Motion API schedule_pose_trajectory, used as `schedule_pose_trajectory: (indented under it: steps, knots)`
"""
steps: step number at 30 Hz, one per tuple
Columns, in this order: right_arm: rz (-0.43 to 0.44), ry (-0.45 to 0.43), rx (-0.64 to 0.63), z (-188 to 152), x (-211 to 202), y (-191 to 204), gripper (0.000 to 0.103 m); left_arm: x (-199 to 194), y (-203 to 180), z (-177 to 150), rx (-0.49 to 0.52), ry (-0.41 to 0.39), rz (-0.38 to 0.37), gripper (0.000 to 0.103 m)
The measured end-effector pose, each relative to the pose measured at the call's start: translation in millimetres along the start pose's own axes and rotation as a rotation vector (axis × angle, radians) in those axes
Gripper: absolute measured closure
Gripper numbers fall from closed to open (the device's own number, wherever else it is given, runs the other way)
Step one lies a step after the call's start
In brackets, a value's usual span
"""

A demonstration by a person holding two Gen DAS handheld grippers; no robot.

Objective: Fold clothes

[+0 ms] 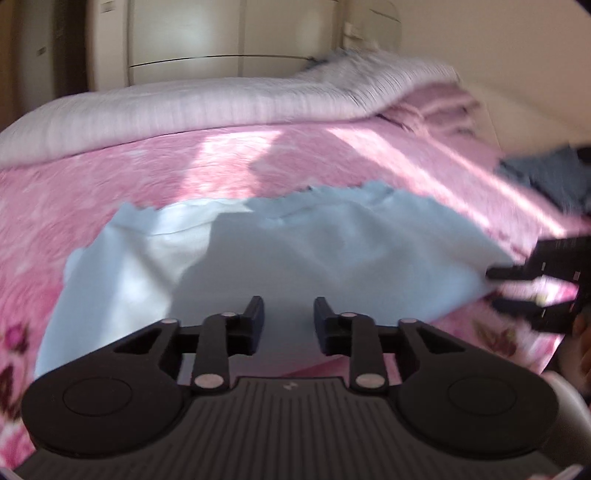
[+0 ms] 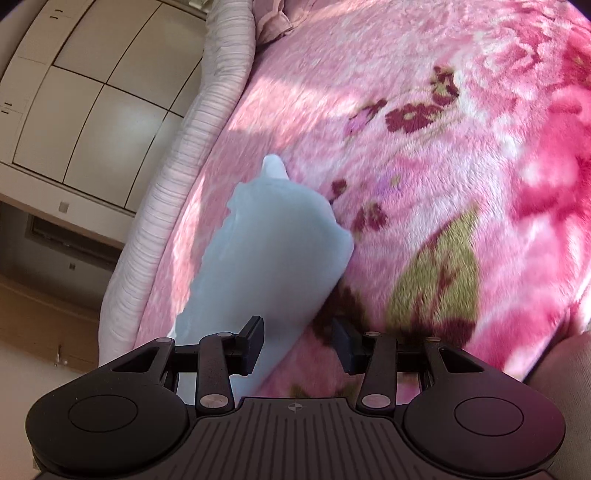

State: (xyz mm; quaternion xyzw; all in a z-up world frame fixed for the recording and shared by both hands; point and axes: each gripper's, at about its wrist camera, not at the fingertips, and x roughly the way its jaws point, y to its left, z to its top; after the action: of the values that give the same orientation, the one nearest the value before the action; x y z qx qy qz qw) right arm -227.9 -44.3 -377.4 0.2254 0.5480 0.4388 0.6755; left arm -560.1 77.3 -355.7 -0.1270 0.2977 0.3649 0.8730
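Nearest to us in the left wrist view, our left tool (image 1: 289,314) hangs over the pale blue garment (image 1: 280,254) with its jaws apart and nothing pinched between them; the cloth lies below and ahead of the fingers (image 1: 255,314), and we cannot tell whether the tips touch it. The garment spreads flat on the pink floral blanket (image 1: 147,173) that covers the bed, reaching forward and to both sides of the left tool, with part of its left half in sunlight and the rest in shade.

Off to the right of the left tool, our right tool (image 1: 517,291) sits at the garment's right edge, its two dark fingers parted. In the right wrist view the right tool (image 2: 298,341) also stands apart, and the blue cloth runs in beside its left finger (image 2: 253,343) and partly into the gap; the right pad is clear of it, so nothing is clamped.

Beyond the garment, ahead of the left tool, the blanket continues in bands of sun and shadow. Far right of it lies a dark grey heap of clothing (image 1: 546,177), blurred. Farther still a striped pale pink quilt (image 1: 221,99) is bunched along the bed's far edge, and behind that stand cream wardrobe doors (image 1: 207,33). We see no basket or bin in either view.
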Motion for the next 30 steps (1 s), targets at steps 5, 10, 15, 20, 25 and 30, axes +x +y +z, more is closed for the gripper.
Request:
schedule_pose_trajectory:
  steps: [5,10,15,20,25,30]
  knots:
    - [0.016,-0.035,0.010,1,4,-4,0.058,21,-15,-12,0.134,0.038,0.012,0.081]
    - [0.018,-0.081,0.020,3,12,-3,0.058,24,-13,-14,0.131,0.043,0.010,0.081]
    - [0.015,-0.118,0.057,6,16,-2,0.058,21,-12,-10,0.108,0.044,-0.020,0.081]
    - [0.002,-0.126,0.038,7,19,2,0.059,31,-17,-14,0.099,0.044,-0.004,0.082]
    - [-0.043,-0.104,0.013,10,27,4,0.082,32,-7,-9,0.037,0.059,-0.035,0.082]
    - [-0.117,-0.077,-0.094,14,30,21,0.090,17,20,-3,-0.126,0.049,-0.082,0.086]
